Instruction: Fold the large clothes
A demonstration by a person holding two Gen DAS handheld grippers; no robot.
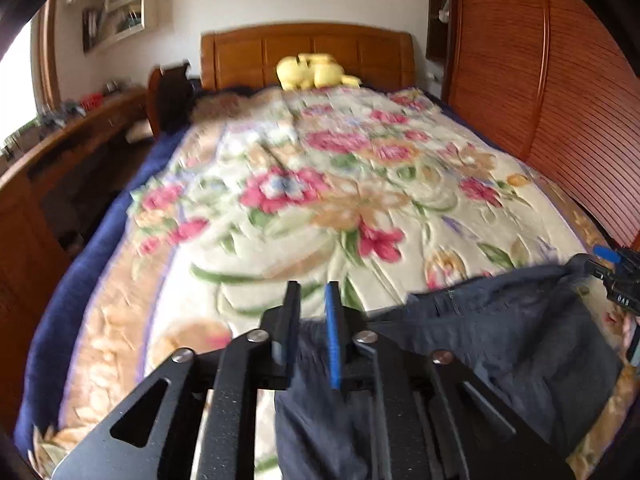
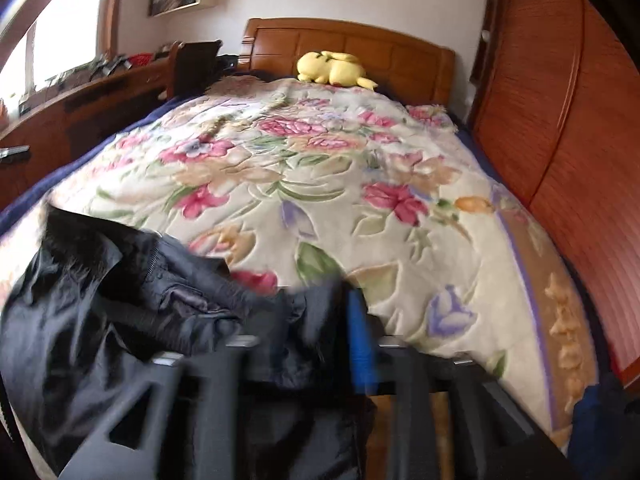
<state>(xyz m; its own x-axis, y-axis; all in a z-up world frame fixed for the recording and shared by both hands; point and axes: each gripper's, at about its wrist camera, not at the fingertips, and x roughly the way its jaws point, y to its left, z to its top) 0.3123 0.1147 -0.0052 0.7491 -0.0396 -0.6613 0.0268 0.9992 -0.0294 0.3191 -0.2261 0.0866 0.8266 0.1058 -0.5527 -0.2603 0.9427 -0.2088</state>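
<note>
Clearly, left tongs (image 1: 313,293) barely ajar above dark garment (image 1: 500,320) (right tongs (image 2: 320,312) blurred, unreadable)

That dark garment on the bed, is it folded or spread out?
Neither neatly: the dark garment lies loosely bunched and wrinkled across the near end of the floral blanket.

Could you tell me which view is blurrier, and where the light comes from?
Right wrist view: gripper fingers and dark garment smeared by motion. Left wrist view: fingers crisp, blanket soft. Both: daylight from a blown-out window at left, fisheye bending the wardrobe.
</note>
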